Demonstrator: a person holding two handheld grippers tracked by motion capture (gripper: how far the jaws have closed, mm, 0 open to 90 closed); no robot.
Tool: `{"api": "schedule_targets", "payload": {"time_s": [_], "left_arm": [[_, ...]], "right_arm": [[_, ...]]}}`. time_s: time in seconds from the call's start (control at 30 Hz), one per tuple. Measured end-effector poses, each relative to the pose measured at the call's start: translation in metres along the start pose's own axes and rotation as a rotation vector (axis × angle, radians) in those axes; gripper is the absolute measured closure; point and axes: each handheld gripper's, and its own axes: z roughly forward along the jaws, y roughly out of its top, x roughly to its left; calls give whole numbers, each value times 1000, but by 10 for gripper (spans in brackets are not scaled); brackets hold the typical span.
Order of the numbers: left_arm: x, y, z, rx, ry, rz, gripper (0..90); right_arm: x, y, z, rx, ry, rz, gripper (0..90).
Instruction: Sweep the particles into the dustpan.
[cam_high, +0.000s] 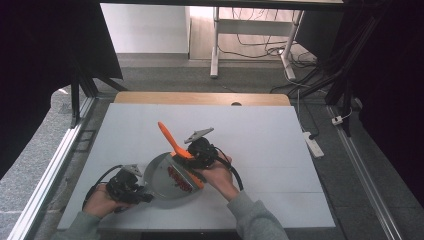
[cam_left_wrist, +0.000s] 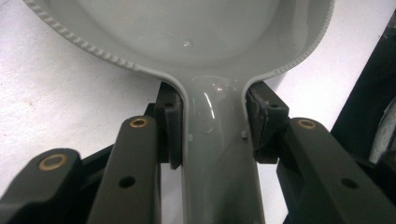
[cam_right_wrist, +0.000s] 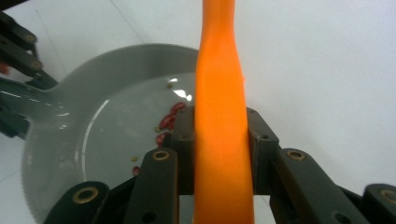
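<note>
Steadying the grey plastic dustpan-shaped scoop (cam_high: 167, 181) at the near left of the white table (cam_high: 270, 145), the left gripper (cam_high: 131, 187) pinches its grey handle (cam_left_wrist: 219, 154) between both pads, apparently to keep the pan from sliding. To its right, the right gripper (cam_high: 192, 160) clamps the orange plastic brush handle (cam_right_wrist: 222, 140), which slants up and away over the pan, probably to sweep the small red beans (cam_right_wrist: 167, 122) lying inside it.
</note>
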Motion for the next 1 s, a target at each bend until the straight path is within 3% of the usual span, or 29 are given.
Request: {"api": "schedule_targets", "payload": {"time_s": [0.37,0.57,0.73,0.93,1.0], "left_arm": [[0,0,0,0,-2,0,617],[-1,0,-1,0,-1,2,617],[0,0,0,-1,-2,0,617],[-1,0,-1,1,0,1,617],[-1,0,-1,2,1,1,617]], "right_arm": [[-23,-8,-4,38,-106,19,710],[-33,-14,-3,56,-136,28,710],[-30,-18,-1,74,-128,31,710],[-14,-19,1,87,-109,0,710],[-9,-20,0,81,-81,11,710]]}}
